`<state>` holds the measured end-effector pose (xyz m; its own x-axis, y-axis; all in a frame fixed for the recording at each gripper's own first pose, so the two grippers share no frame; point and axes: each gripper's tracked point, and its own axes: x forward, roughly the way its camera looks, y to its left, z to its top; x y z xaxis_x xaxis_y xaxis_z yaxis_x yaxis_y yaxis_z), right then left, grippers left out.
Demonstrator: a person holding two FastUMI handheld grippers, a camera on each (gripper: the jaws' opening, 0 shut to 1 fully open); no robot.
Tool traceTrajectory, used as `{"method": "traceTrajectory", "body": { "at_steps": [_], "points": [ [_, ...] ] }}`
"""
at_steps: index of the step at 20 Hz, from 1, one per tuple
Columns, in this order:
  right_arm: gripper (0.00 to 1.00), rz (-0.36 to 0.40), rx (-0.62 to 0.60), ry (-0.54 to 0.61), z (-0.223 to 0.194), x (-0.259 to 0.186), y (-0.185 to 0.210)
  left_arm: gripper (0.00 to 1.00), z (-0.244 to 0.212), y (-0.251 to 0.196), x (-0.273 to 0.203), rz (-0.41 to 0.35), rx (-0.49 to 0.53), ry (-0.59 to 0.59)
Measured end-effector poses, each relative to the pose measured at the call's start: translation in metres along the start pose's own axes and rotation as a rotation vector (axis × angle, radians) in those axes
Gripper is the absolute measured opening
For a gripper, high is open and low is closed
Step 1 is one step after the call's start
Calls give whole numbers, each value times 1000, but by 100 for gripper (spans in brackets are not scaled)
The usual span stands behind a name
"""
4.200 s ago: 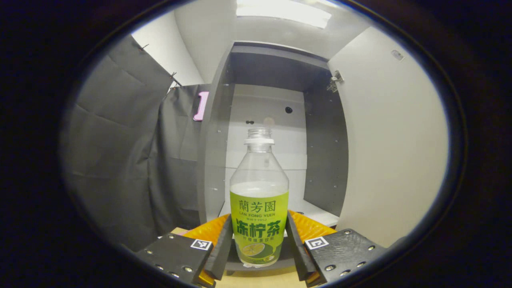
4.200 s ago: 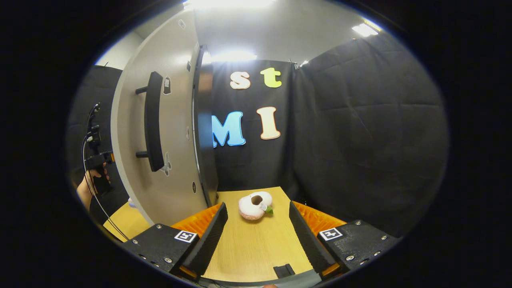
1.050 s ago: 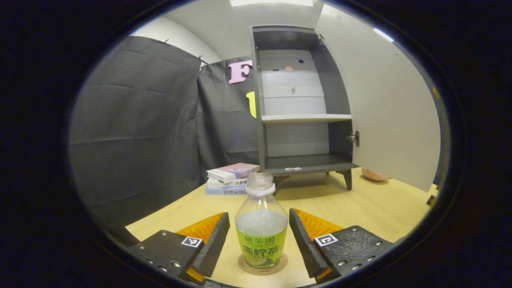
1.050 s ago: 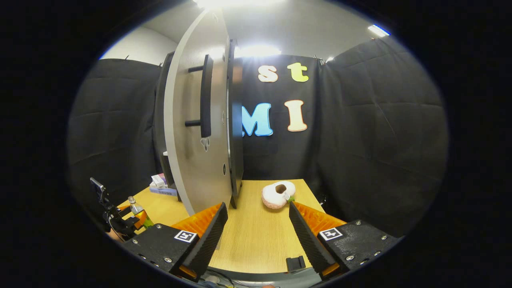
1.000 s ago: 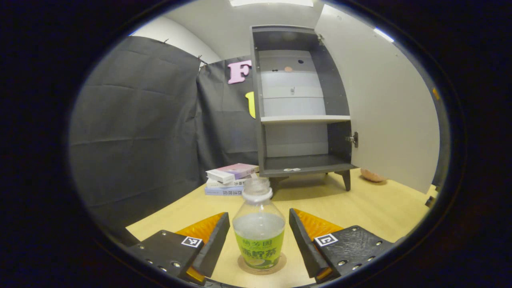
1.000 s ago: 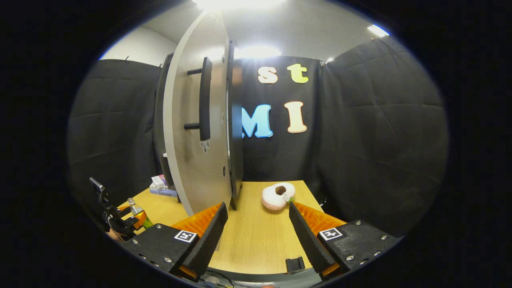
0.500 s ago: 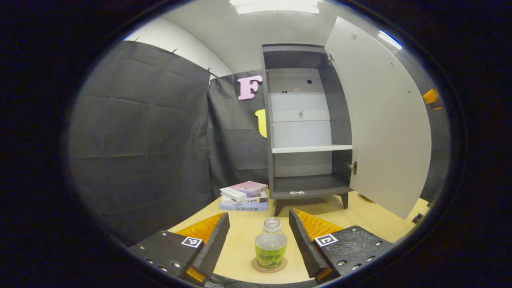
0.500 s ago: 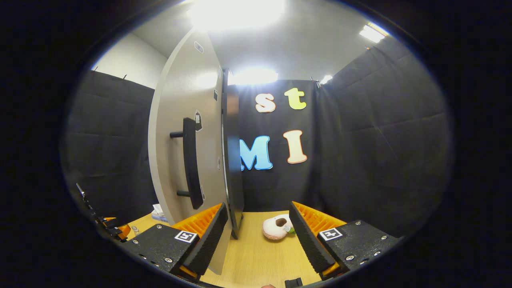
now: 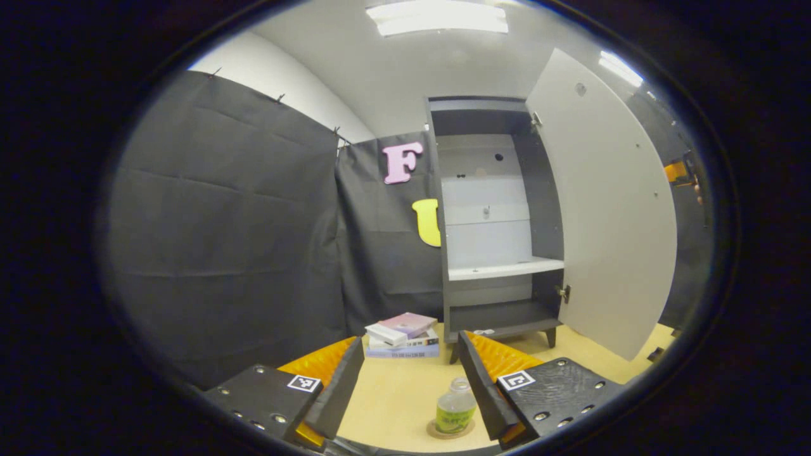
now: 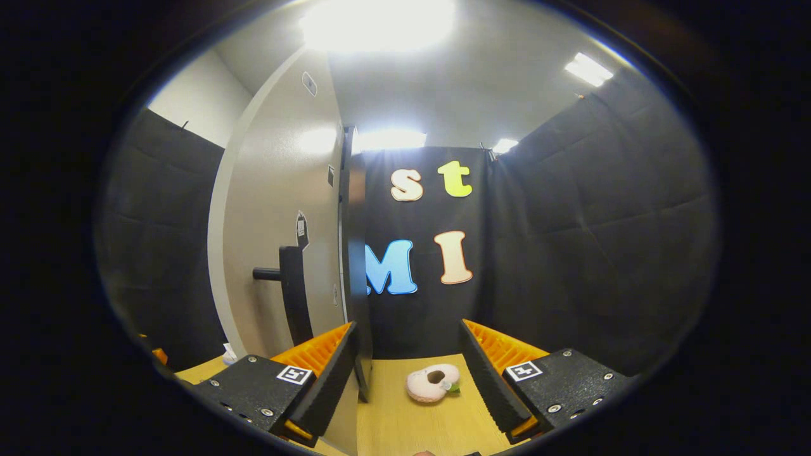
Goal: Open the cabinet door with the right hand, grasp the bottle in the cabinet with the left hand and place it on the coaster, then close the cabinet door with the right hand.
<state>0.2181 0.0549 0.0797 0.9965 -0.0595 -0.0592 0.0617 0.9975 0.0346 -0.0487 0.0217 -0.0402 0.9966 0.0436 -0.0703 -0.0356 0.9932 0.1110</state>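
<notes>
The bottle (image 9: 455, 413), clear with a green label and no cap, stands upright on a round coaster (image 9: 438, 434) on the wooden table. My left gripper (image 9: 410, 386) is open above and behind it, touching nothing. The grey cabinet (image 9: 491, 221) stands at the back with its pale door (image 9: 611, 209) swung wide open to the right. In the right gripper view, the door's outer face (image 10: 282, 209) with its dark bar handle (image 10: 294, 292) rises close on the left. My right gripper (image 10: 408, 367) is open and empty beside the door's edge.
A stack of books (image 9: 403, 334) lies left of the cabinet's feet. A pink plush toy (image 10: 433, 383) rests on the table ahead of the right gripper. Black cloth walls close in the table on all sides.
My left gripper let go of the bottle on the coaster and has drawn back and up from it. My right gripper has risen and come closer to the door's handle.
</notes>
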Motion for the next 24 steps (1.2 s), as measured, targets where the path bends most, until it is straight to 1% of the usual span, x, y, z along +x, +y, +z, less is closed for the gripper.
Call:
{"method": "traceTrajectory", "body": {
  "at_steps": [1,2,3,7,12,16,17,18,20,21,24],
  "points": [
    [91,-24,-10,8,-2,1,1,90,1,7,3,-2,-1,-3],
    [95,-38,-10,10,-1,0,0,90,2,14,7,-7,-6,-4],
    [93,-48,2,18,-3,-2,3,90,0,18,11,-10,-11,-1],
    [93,-65,-2,27,-3,-8,21,90,-1,35,33,-39,-38,1],
    [92,-42,16,30,-6,-13,61,90,-5,45,63,-82,-47,0],
    [93,-30,8,34,-7,-15,90,90,-11,56,77,-110,-63,-1],
    [93,-26,9,36,-6,-16,96,81,-13,60,80,-114,-65,0],
    [92,-20,11,37,-7,-16,102,90,-14,64,82,-117,-67,0],
    [92,-8,14,39,-7,-15,116,90,-17,72,87,-120,-69,1],
    [93,-3,17,41,-8,-14,122,86,-17,77,89,-121,-70,0],
    [92,14,33,47,-11,-9,140,86,-21,92,93,-118,-71,-1]
  ]
}}
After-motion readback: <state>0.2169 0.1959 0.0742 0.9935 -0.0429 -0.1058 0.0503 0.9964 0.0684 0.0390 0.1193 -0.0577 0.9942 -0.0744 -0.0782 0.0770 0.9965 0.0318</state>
